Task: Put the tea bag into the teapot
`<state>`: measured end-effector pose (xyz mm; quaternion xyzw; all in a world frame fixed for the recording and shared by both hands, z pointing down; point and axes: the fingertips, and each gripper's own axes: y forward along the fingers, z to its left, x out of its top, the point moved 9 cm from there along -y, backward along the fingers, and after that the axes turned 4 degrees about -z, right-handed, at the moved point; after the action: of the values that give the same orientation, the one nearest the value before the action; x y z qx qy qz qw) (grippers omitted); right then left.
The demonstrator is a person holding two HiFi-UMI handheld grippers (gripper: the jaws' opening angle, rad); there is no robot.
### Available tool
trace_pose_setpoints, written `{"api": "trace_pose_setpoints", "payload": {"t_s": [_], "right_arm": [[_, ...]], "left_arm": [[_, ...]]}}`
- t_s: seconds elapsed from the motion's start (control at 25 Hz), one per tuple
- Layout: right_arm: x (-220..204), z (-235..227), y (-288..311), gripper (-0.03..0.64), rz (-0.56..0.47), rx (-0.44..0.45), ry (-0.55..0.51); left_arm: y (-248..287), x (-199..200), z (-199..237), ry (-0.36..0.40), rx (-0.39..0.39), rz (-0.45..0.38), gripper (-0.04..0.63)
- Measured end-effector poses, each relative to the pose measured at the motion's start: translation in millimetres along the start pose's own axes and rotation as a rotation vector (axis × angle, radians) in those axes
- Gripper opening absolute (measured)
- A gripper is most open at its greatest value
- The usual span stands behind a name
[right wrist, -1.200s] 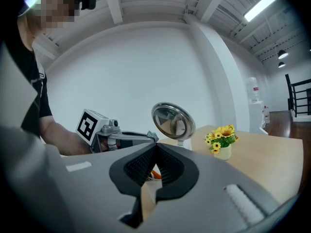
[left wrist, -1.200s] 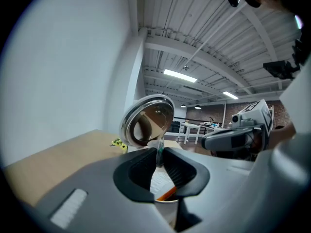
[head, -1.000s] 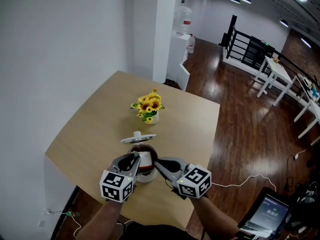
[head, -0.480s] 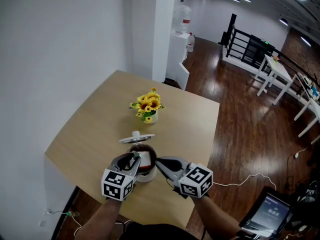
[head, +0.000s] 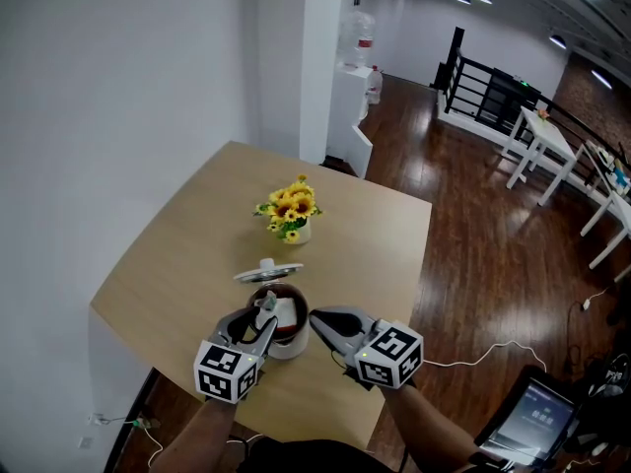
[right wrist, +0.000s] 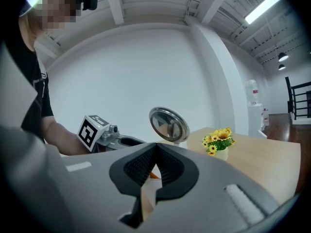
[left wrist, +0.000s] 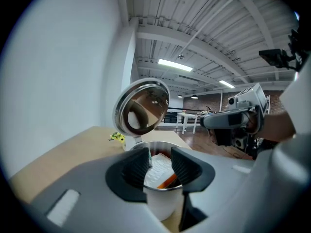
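Observation:
The white teapot [head: 287,341] stands near the table's front edge with its metal lid [head: 269,271] flipped up behind it. A white tea bag [left wrist: 159,168] with an orange part lies inside the pot's open mouth. My left gripper [head: 256,317] hovers just over the pot's near rim. Its jaws are opening and stand apart, and the pads do not press on the bag. My right gripper [head: 315,317] waits just right of the pot, its jaws closed tip to tip. In the right gripper view the lid [right wrist: 168,124] and the left gripper [right wrist: 109,135] show ahead.
A small white vase of yellow flowers [head: 289,208] stands mid-table behind the pot. The wooden table [head: 187,239] ends close to me and at the right, with dark wood floor [head: 473,264] beyond. A white wall runs along the left.
My left gripper's jaws have spread apart and it has drawn back slightly toward me, leaving the tea bag in the pot. The right gripper has barely moved.

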<state>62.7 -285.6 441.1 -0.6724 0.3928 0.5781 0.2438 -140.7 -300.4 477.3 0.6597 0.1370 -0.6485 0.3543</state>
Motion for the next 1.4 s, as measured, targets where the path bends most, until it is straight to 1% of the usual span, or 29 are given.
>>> {"api": "trace_pose_setpoints", "payload": {"t_s": [0.12, 0.24, 0.32, 0.4, 0.48, 0.64, 0.92, 1.08, 1.24, 1.4], "right_arm": [[2.7, 4.2, -4.2, 0.000, -0.009, -0.002, -0.003], [4.0, 7.0, -8.2, 0.000, -0.015, -0.006, -0.007], [5.6, 10.4, -10.9, 0.000, -0.021, -0.004, -0.012], [7.8, 15.4, -13.3, 0.000, -0.030, 0.002, -0.020], [8.8, 21.5, -15.6, 0.000, -0.036, 0.009, -0.031], [8.5, 31.3, -20.4, 0.000, -0.041, 0.015, -0.040], [12.0, 50.8, -38.8, 0.000, -0.055, -0.003, -0.052], [23.2, 66.5, -57.6, 0.000, -0.077, -0.010, -0.039], [39.7, 82.1, -76.8, 0.000, -0.099, -0.008, -0.064], [44.3, 93.2, -90.8, 0.000, -0.112, -0.011, -0.079]], "left_arm": [[-20.3, 6.0, -5.2, -0.018, -0.003, -0.068, 0.144], [-41.3, 11.4, -10.8, -0.030, 0.000, -0.134, 0.075], [-54.5, 16.3, -15.9, -0.041, -0.014, -0.181, 0.005], [-66.6, 21.3, -22.9, -0.049, -0.040, -0.227, 0.005], [-76.8, 22.7, -29.6, -0.052, -0.051, -0.249, 0.005], [-89.7, 19.0, -37.5, -0.064, -0.040, -0.248, 0.005], [-113.6, 18.9, -54.5, -0.072, -0.029, -0.270, 0.005], [-131.3, 31.9, -66.9, -0.050, -0.025, -0.282, 0.005], [-147.4, 50.0, -80.4, -0.039, -0.040, -0.309, 0.005], [-157.5, 57.8, -92.1, -0.049, -0.053, -0.313, 0.005]]}}
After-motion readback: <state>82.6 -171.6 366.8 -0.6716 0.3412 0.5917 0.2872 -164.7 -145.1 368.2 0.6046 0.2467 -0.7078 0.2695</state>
